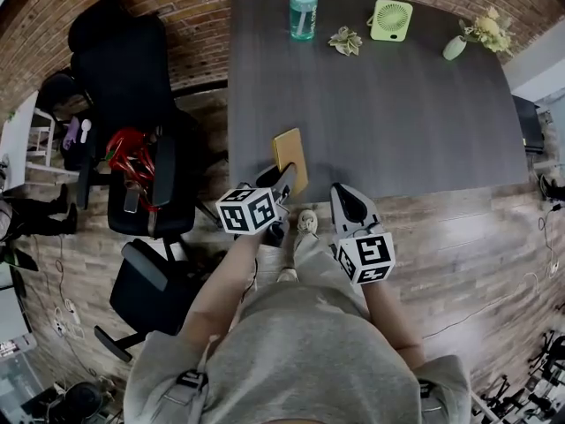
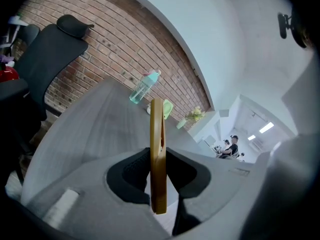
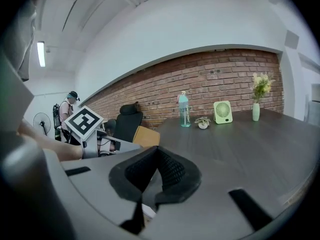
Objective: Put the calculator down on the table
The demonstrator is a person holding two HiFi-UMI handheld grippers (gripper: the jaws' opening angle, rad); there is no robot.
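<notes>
The calculator (image 1: 290, 155) is a thin, flat, tan-yellow slab with rounded corners. It is held over the near edge of the counter (image 1: 397, 113) and seems to be clear of the surface, though the head view is too steep to be sure. The left hand-held gripper (image 1: 281, 184) has its jaws part closed and clamped on the slab's near end. In the left gripper view the calculator (image 2: 158, 154) stands edge-on and upright between the dark, ribbed pads, with a seam running along its narrow side and no keys showing. The step in hand looks like the carry-in, with the set-down not yet done. The next move probably calls for lowering it, rolling the wrist so a broad face meets the wood, and only then parting the jaws. The right hand-held gripper (image 1: 346, 197) hangs just beside the left one with its pads pressed together on nothing. The counter is dark grey with a matte wood grain. Well apart, along its far edge, stand a clear teal bottle (image 1: 304, 7), a pale green fan (image 1: 391, 19) and a small vase (image 1: 455, 47) of flowers.
</notes>
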